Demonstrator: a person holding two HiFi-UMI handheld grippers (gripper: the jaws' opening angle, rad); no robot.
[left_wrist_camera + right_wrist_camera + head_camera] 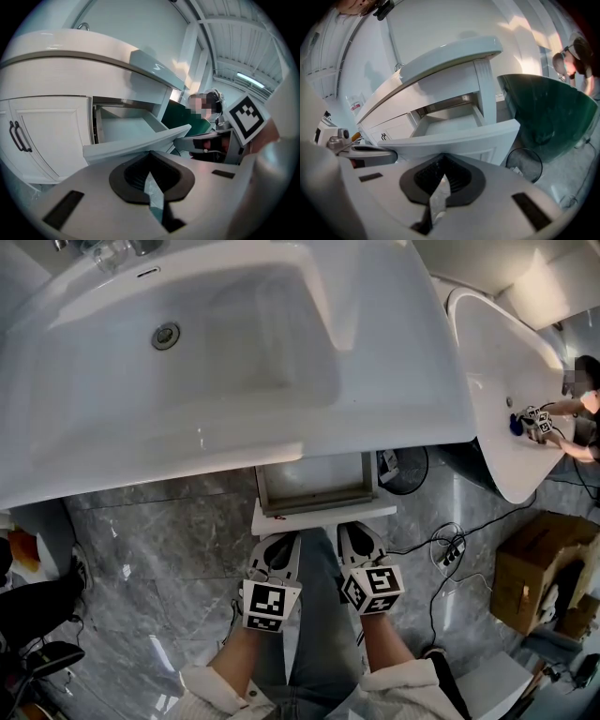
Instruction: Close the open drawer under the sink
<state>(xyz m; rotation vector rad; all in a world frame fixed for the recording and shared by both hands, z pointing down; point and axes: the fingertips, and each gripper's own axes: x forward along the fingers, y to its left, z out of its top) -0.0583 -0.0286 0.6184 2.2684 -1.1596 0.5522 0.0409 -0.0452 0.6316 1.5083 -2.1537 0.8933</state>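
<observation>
The shallow white drawer with a grey interior (pixel 323 517) is standing pulled out beneath the white ceramic sink (pixel 403 381). The left gripper (pixel 277 542) and right gripper (pixel 360 538) are both sitting just at its front panel, jaws pressed together, gripping nothing. Risk: uneven pushing could skew the drawer on its runners, and the tips could slip off the smooth panel.

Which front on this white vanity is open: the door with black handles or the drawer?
The white drawer, pulled out with its inside showing; the white panelled door with black handles sits flush.
</observation>
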